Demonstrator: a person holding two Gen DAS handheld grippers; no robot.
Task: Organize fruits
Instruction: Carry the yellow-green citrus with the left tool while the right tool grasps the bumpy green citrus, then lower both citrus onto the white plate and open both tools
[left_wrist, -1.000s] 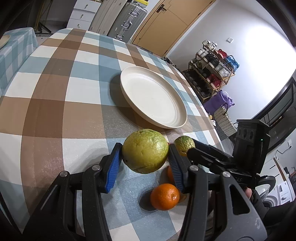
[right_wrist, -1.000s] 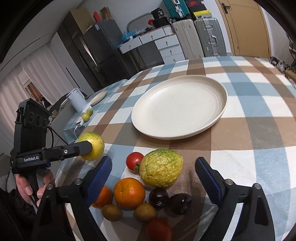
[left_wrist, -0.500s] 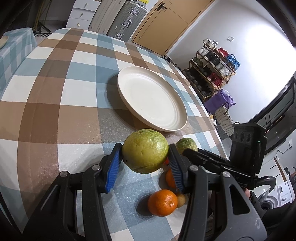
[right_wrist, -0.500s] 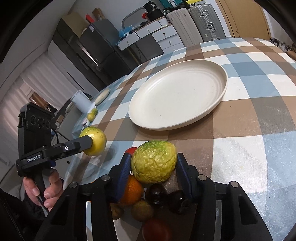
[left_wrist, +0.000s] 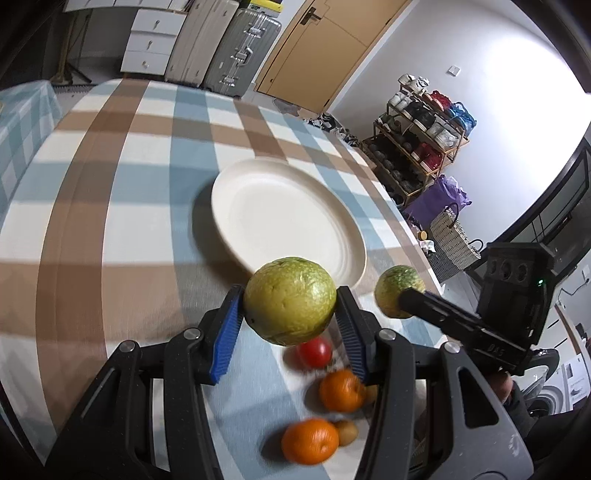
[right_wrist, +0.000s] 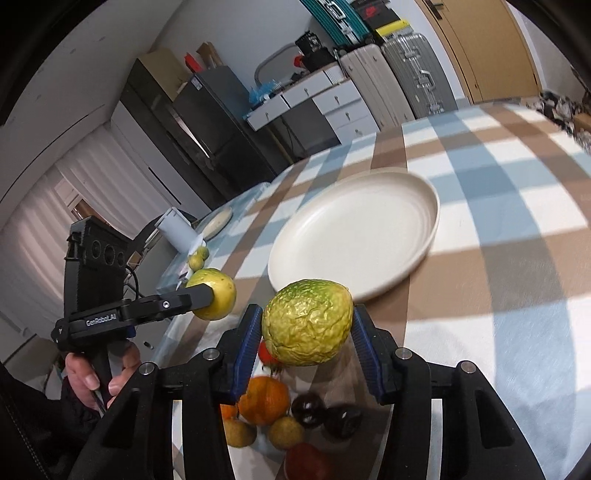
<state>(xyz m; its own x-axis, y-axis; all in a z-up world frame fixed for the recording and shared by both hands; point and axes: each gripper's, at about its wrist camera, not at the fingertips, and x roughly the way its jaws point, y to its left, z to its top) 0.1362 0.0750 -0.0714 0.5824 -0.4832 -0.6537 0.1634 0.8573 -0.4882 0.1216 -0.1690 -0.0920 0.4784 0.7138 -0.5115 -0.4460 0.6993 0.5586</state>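
the left gripper (left_wrist: 290, 325) clamps a smooth round yellow-green fruit (left_wrist: 290, 300) between its blue pads. the right gripper (right_wrist: 306, 339), jaws just closed, pinches a wrinkled yellow-green fruit (right_wrist: 307, 326). both fruits hang above the checked tablecloth (left_wrist: 110, 221), short of the empty cream plate (right_wrist: 354, 229).

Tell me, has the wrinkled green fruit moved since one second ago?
Yes. The wrinkled green fruit lay among the fruits on the cloth; the right tool has just closed on it and carries it toward the white plate.
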